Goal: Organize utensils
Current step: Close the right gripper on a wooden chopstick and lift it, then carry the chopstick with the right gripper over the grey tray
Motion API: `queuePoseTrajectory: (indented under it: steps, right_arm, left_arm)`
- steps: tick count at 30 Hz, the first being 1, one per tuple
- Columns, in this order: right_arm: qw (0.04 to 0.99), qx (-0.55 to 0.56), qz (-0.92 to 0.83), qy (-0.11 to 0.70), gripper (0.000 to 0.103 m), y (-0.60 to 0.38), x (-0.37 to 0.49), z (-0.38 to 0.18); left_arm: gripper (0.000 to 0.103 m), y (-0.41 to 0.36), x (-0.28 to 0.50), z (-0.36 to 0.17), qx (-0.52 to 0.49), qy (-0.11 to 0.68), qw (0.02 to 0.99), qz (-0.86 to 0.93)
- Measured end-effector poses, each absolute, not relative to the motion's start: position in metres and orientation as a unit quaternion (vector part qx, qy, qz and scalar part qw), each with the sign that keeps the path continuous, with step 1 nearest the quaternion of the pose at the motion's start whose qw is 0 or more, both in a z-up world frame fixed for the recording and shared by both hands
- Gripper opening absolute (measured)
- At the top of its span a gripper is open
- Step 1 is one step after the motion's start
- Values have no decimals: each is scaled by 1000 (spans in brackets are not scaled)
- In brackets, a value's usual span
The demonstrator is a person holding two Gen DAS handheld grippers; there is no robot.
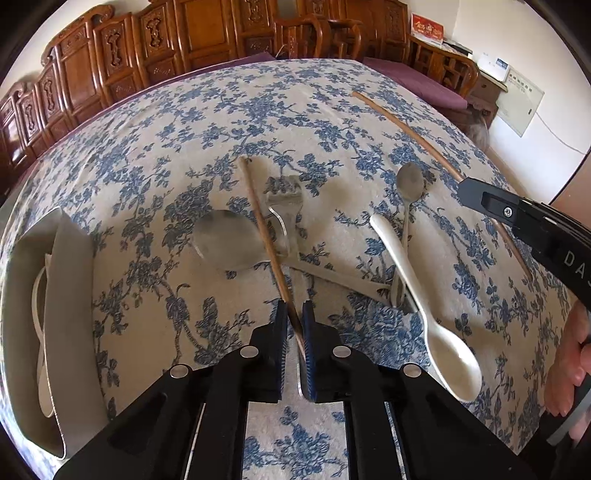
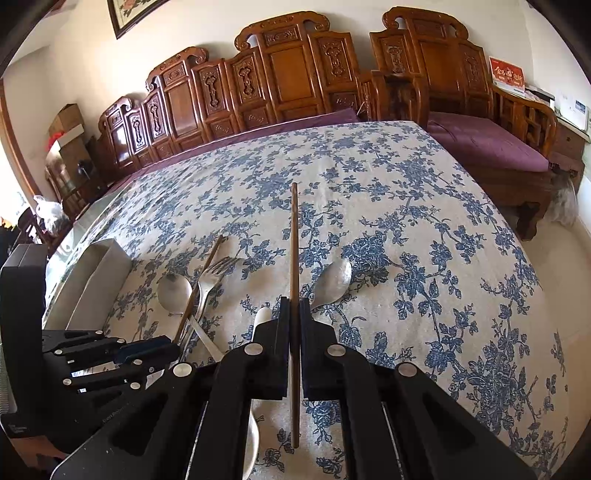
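Nearest, at 6 o'clock in the left wrist view: left gripper [image 1: 294, 321], pads clamped on the near tip of the first chopstick [image 1: 266, 240], shaft running off toward 11 o'clock across the neck of the large metal spoon [image 1: 225, 240] and just beside the fork [image 1: 284, 206]. Step in hand, by judgement: lifting this chopstick out of the pile. Best done by raising straight up before any sideways travel, so as not to drag spoon or fork along; firm grip advisable, since a hold so near the end invites pivoting. Likely destination: beige holder [image 1: 70, 295] at 9 o'clock, already containing something white. At 4 o'clock, white ceramic spoon [image 1: 424, 295], bowl nearest, handle over the small metal spoon [image 1: 410, 181]. At 3 o'clock, a hand [image 1: 569, 354] behind the right gripper [image 2: 294, 306], closed tight on the second chopstick [image 2: 294, 229] part-way along its length, shaft toward 12 o'clock in the right wrist view. Worth pairing both chopsticks in one compartment. Writing: white letters "DA" on the right gripper's body, remainder cut off at the frame edge. Farthest, at 1 o'clock: red card [image 1: 426, 29] with gold characters and white wall panel [image 1: 519, 101], print too small to read.
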State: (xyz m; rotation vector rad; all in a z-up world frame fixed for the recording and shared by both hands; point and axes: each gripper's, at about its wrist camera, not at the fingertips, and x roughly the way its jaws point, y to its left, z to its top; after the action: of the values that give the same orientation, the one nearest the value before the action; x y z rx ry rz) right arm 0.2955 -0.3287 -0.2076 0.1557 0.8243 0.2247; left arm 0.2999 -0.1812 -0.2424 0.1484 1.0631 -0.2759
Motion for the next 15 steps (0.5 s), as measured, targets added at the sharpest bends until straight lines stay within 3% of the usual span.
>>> queuePoseTrajectory:
  steps: [15]
  right_arm:
    - [905, 22, 146, 400, 6, -285, 290, -202]
  left_arm:
    - [4, -123, 265, -212, 59, 463, 877, -116]
